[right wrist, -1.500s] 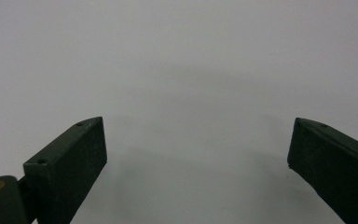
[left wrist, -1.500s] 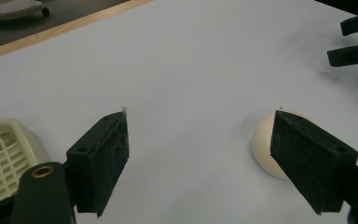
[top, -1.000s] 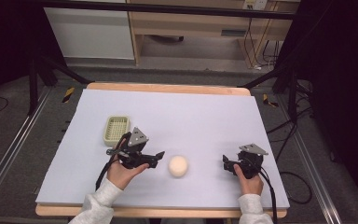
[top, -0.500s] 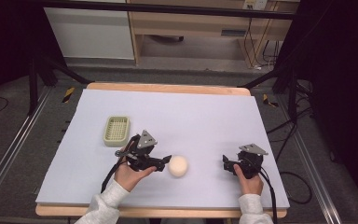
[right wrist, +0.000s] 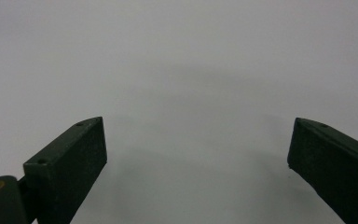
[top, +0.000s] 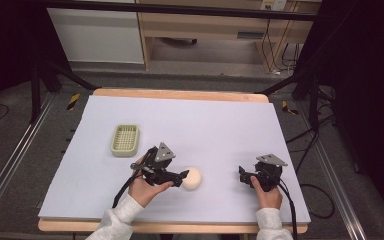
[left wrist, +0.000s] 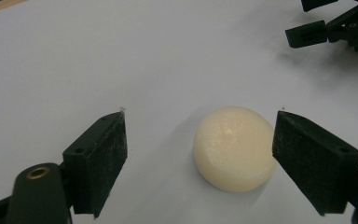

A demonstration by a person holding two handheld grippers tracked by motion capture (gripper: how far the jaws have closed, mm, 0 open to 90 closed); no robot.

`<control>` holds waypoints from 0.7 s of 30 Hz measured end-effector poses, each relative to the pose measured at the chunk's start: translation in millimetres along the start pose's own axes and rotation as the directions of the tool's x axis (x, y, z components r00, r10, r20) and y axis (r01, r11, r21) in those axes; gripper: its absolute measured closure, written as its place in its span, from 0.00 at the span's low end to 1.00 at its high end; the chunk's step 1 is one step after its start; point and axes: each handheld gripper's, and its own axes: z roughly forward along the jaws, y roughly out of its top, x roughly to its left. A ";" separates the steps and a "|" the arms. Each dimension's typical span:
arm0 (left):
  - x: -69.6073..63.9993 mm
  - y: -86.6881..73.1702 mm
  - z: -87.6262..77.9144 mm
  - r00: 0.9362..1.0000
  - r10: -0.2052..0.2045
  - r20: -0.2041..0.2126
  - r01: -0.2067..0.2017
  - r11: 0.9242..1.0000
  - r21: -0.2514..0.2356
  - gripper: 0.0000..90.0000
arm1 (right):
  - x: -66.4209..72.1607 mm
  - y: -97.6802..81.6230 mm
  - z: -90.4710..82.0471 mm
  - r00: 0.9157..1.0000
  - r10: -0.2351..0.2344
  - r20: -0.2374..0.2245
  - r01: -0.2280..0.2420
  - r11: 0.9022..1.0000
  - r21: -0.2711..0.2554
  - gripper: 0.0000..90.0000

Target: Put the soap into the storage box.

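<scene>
Soap bar (left wrist: 234, 148), round and cream, lying flat on the white table (top: 220, 125) between the spread jaws of the left gripper (left wrist: 200, 158), close to the right-hand pad, clear of the other. Jaws just widened, pressing nothing. Right gripper (right wrist: 196, 154) gaping over bare sheet, well apart. Green basket (top: 125, 139) off behind the left gripper.
</scene>
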 end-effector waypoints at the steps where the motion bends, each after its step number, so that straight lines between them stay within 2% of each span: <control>1: -1.1 -0.1 1.4 1.000 0.003 -0.001 -0.003 1.000 0.006 0.18 | 0.0 0.0 0.0 1.000 0.000 0.000 0.000 1.000 0.000 0.05; 21: -16.5 -4.8 22.2 0.999 0.024 0.034 -0.026 0.998 0.063 0.14 | 0.1 -0.1 -0.4 1.000 -0.003 0.000 0.003 1.000 -0.002 0.05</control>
